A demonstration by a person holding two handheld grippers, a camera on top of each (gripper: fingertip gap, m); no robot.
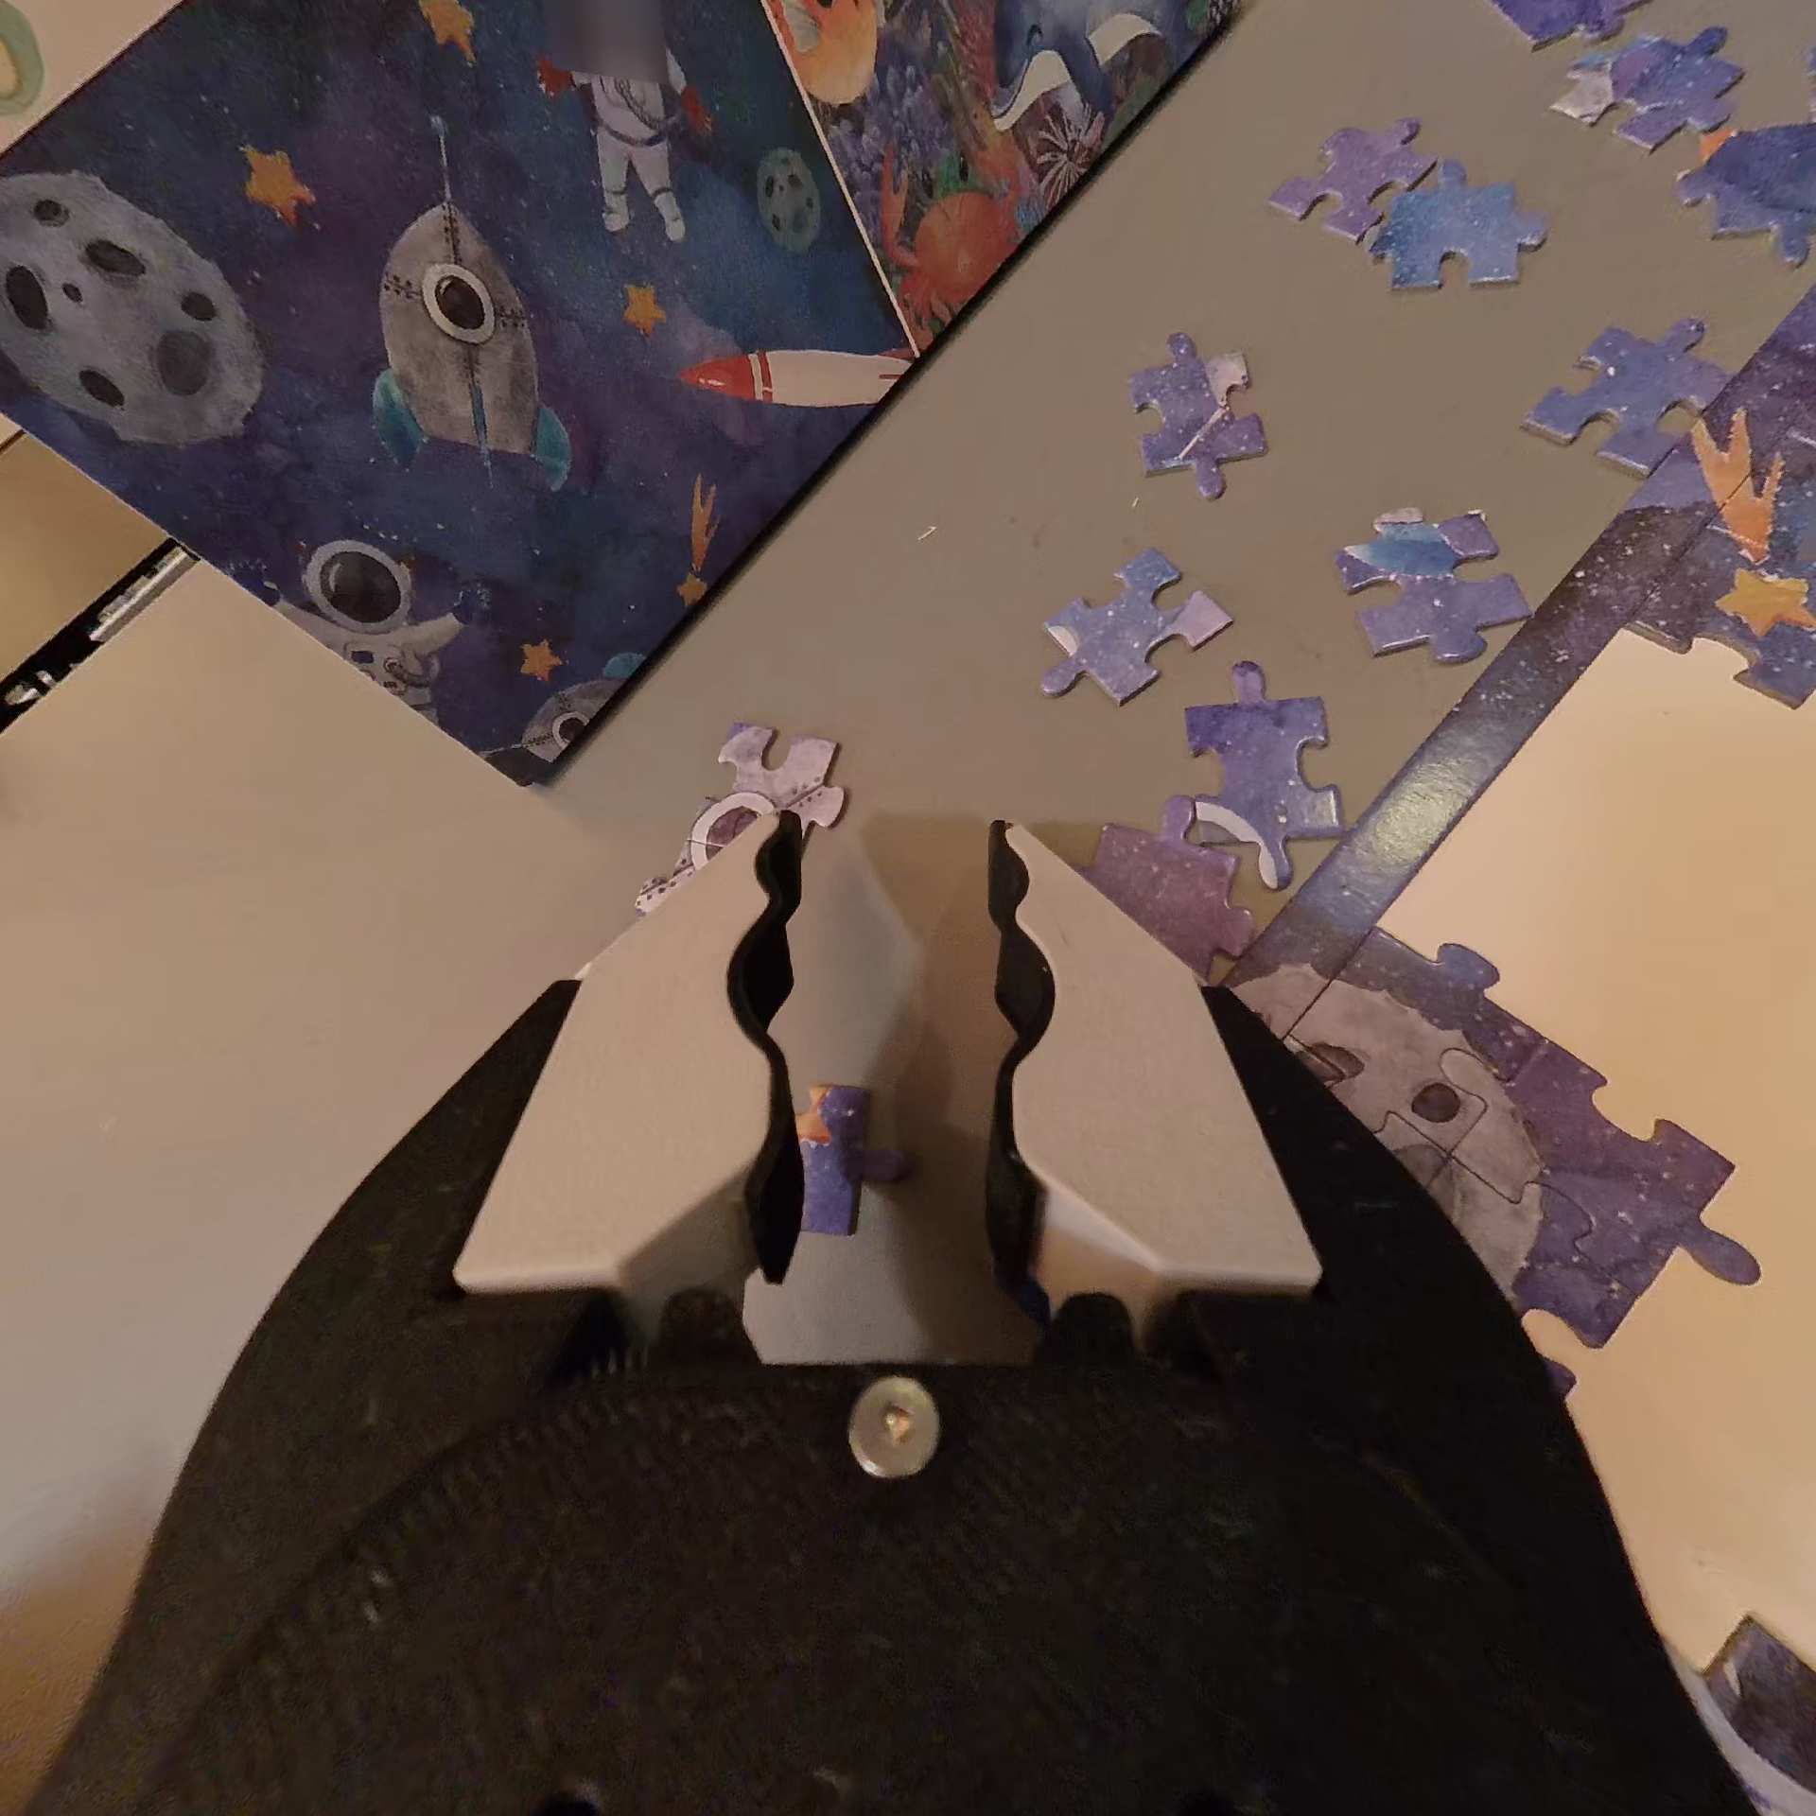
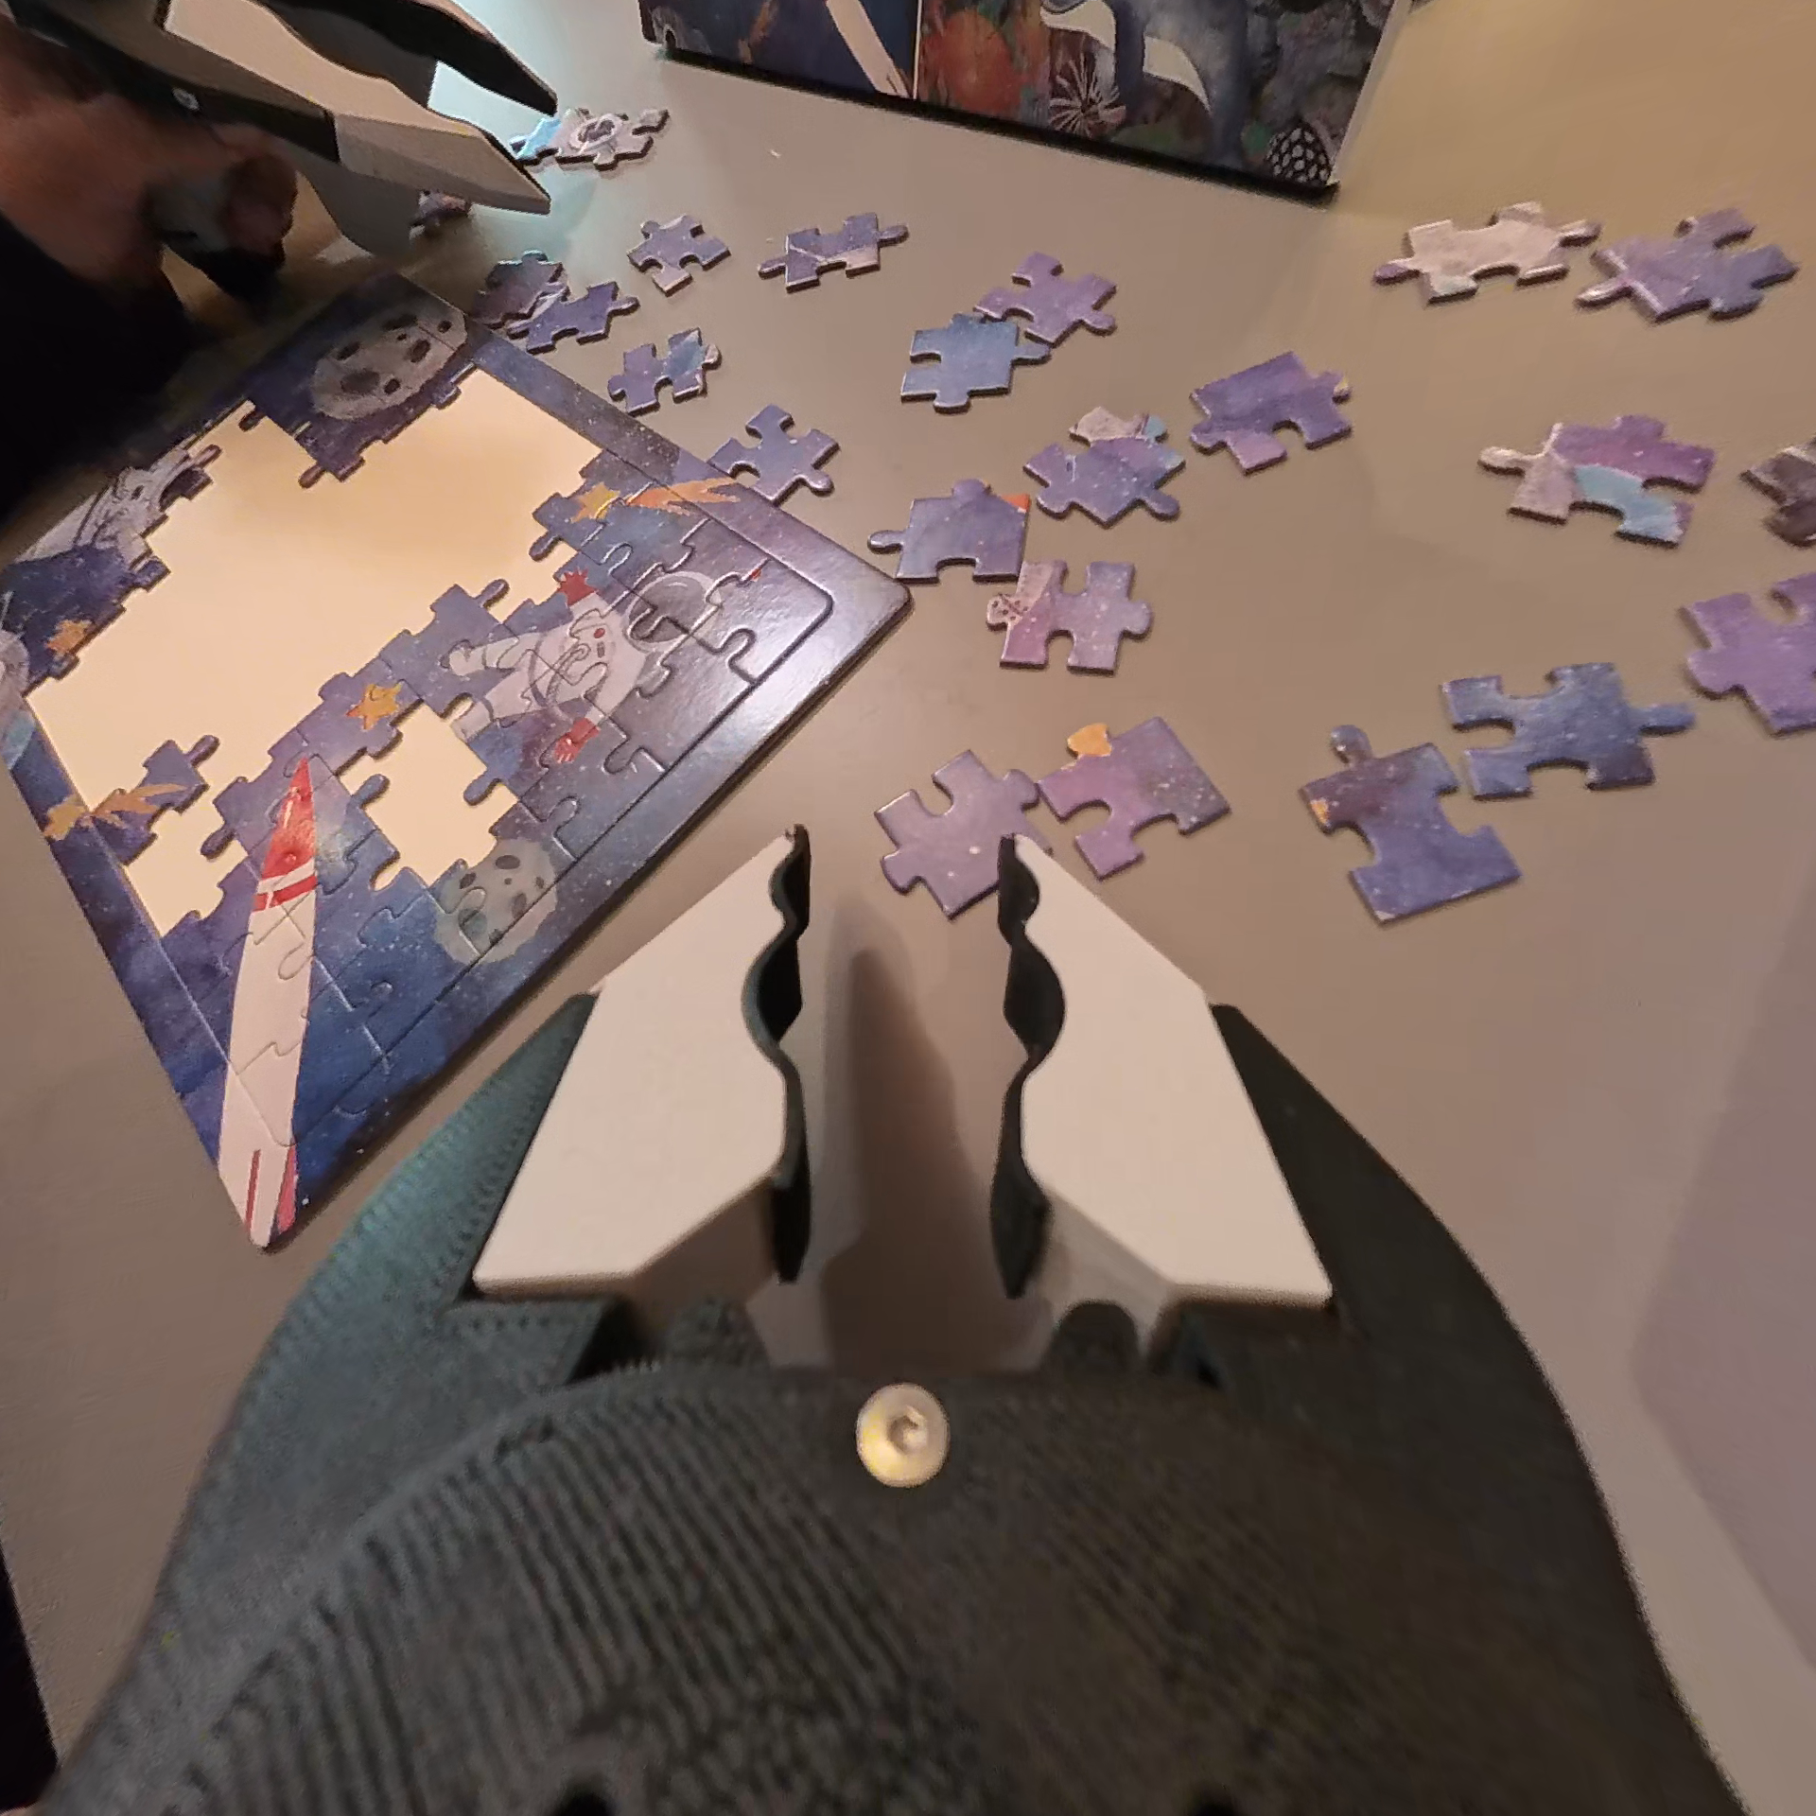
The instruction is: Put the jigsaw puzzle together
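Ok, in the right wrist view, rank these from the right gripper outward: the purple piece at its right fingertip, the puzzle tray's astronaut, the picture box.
1. Purple piece, just ahead-right of the right gripper.
2. Astronaut, ahead-left on the tray.
3. Picture box, far end of the table.

- The place looks like a home or playroom tabletop set out for a children's jigsaw; no walls or furniture beyond the surface show, so the kind of room is uncertain.
- A plain grey-beige table [image 2: 1277, 1032] fills both views under warm, dim indoor light.
- A puzzle tray [image 2: 786, 629] with a dark blue border holds a partly assembled space picture of a rocket, an astronaut and a moon.
- Many loose puzzle pieces [image 2: 1268, 408] in purple and blue lie scattered face up beside it.
- A picture box [image 1: 413, 324] printed with space and sea cartoons lies at the table's far side.
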